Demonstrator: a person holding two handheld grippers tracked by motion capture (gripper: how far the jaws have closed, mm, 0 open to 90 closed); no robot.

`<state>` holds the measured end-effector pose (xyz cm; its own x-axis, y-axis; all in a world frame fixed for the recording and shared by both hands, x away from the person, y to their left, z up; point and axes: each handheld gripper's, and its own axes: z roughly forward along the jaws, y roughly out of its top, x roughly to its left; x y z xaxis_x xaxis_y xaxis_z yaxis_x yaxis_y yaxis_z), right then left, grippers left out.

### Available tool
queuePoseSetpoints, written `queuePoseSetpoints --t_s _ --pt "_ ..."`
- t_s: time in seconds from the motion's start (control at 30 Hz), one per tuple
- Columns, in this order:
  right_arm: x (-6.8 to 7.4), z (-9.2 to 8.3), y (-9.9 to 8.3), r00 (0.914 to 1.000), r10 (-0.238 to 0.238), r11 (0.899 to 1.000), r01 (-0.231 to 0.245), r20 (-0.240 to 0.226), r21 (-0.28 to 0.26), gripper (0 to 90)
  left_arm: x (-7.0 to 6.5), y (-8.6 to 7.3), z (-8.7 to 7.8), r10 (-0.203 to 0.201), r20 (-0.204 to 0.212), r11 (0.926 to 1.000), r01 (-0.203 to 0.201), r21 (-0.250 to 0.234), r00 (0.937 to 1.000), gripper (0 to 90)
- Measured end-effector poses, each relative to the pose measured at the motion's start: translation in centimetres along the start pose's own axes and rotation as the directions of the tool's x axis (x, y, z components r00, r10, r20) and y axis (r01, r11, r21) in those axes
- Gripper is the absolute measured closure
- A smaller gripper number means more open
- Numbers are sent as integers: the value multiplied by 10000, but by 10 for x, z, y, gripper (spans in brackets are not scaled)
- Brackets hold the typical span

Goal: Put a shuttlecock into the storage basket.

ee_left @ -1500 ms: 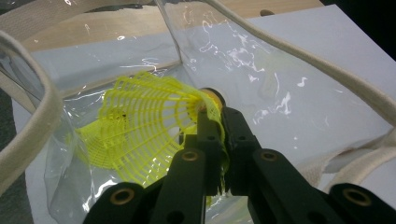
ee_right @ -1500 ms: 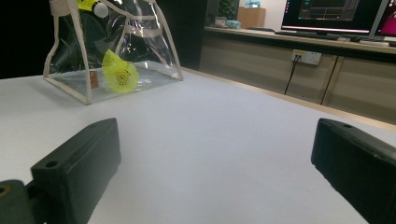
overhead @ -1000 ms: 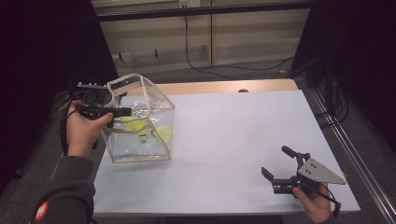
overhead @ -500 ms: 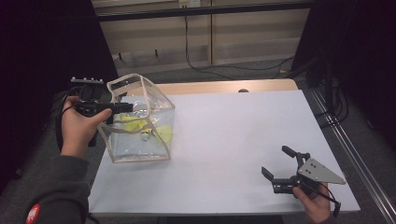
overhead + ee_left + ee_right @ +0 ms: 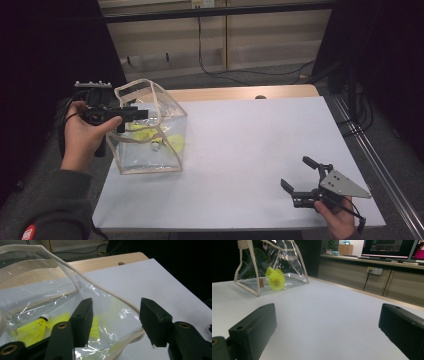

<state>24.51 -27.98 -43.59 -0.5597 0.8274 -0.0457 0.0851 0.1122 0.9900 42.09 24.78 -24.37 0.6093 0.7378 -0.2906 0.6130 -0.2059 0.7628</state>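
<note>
Left gripper (image 5: 131, 114): black body, black cable. Right gripper (image 5: 298, 181): black, grey three-cornered plate with screws. Dark grey sleeve (image 5: 47, 207), red patch.

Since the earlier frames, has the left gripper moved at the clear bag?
Yes. The left gripper has lifted slightly against the clear bag's rim in the high view, and its jaws have just been opening; the rim sits between them, unpinched.
</note>
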Motion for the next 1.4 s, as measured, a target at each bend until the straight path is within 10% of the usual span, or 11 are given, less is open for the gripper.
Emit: queuePoseSetpoints --t_s 1.4 --pt "4 2 2 10000 -6 10000 6 -16 -4 12 -31 -44 1 1397 1075 9847 -1267 -1195 9843 125"
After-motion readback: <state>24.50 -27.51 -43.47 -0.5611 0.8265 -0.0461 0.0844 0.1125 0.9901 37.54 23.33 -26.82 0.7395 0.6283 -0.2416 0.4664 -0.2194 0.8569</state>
